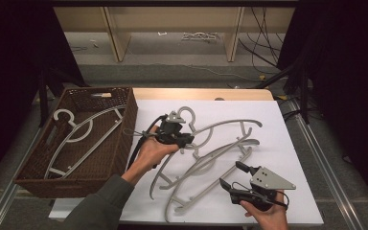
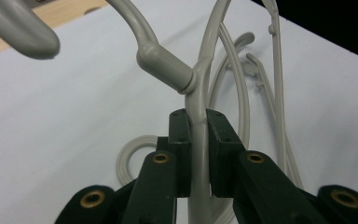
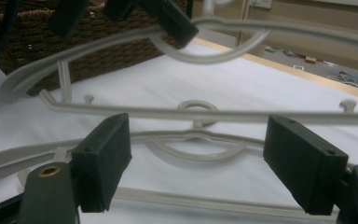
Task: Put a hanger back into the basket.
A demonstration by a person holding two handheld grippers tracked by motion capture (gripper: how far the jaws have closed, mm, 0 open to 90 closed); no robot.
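**Left gripper clamped on a grey hanger, right gripper spread wide**

At the far left you have a brown wicker basket (image 1: 124, 122) with one grey hanger (image 1: 79, 136) lying flat inside it. Just beside it on the white sheet (image 1: 287, 143), your left gripper (image 1: 186, 139) is clenched on the upper hanger (image 1: 225, 125) right below its neck (the left gripper view shows both pads pressed against the grey stem (image 2: 199, 140), with the hook's collar just above them). In the right gripper view that hanger hangs clear of the sheet, tilted, with its low end toward the basket.

A second hanger (image 1: 211, 165) lies on the sheet beneath and in front of it, running from the near edge toward the middle of the table.

At the right, your right gripper (image 1: 231, 175) rests low near the table's near edge with its jaws wide apart and nothing between them; its pads (image 3: 103, 158) frame the lying hanger without touching it.
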